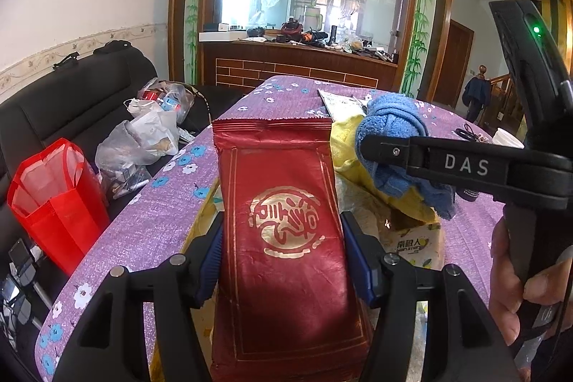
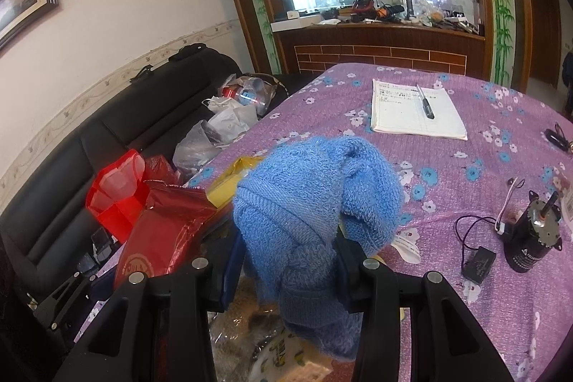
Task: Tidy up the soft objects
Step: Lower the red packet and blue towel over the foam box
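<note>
My left gripper (image 1: 283, 260) is shut on a dark red foil packet (image 1: 286, 238) with a gold seal, held upright above the purple flowered tablecloth (image 1: 150, 213). My right gripper (image 2: 286, 260) is shut on a bunched blue towel (image 2: 315, 196) and holds it above the table. In the left wrist view the right gripper (image 1: 376, 149) and the blue towel (image 1: 394, 120) hang just right of the packet. In the right wrist view the red packet (image 2: 168, 231) sits at lower left. A yellow cloth (image 1: 349, 153) lies under the towel, over a plastic-wrapped tissue pack (image 1: 412, 242).
A notebook (image 2: 415, 113) with a pen (image 2: 426, 102) lies at the table's far side. A black motor (image 2: 533, 235) with wires stands at right. A red bag (image 1: 53, 199) and plastic bags (image 1: 143, 138) sit on the black sofa (image 1: 71, 95) at left.
</note>
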A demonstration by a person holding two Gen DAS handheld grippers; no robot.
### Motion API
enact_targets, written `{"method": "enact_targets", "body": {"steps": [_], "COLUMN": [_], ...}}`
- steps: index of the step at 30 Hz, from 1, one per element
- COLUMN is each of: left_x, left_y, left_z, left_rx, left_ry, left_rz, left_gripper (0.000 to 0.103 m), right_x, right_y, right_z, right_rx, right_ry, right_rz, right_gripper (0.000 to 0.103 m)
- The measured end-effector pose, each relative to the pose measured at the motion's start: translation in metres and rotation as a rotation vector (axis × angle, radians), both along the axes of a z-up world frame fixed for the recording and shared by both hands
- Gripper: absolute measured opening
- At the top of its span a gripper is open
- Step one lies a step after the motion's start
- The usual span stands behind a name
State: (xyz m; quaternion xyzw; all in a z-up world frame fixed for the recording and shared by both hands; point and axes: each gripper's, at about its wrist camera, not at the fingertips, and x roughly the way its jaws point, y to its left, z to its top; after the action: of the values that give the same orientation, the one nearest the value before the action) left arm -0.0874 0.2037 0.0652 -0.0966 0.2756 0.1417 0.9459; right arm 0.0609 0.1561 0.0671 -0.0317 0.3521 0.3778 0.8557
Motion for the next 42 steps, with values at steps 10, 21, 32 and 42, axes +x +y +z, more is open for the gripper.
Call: {"method": "enact_targets", "body": {"steps": [10,21,32,42], "left_x": [0.013,0.026,0.037,0.041], "left_y": [0.001,0.002,-0.002,-0.004], "left_z": [-0.004,-0.009,-0.012,-0.014], "left_rx": [0.016,0.019,0.058,0.061], "left_ry": [0.025,0.069,0.137,0.156], "left_rz": [-0.003,-0.010,-0.020,-0.032], "left_gripper": [0.060,0.062,0.065,0.071], "right_x": [0.020,0.035,0.044,0.042], "right_y": [0.002,0.010,0.017,0.018], "right_z": [-0.006,-0.018,-0.030,-0.032], "right_rx": [0.002,-0.034,-0.087,-0.103], "right_ry": [0.054,0.083,0.117,0.115], "right_rz": [-0.005,-0.001,-0.007,-0.014], "right_gripper": [0.047,0.047,0.047,0.048]}}
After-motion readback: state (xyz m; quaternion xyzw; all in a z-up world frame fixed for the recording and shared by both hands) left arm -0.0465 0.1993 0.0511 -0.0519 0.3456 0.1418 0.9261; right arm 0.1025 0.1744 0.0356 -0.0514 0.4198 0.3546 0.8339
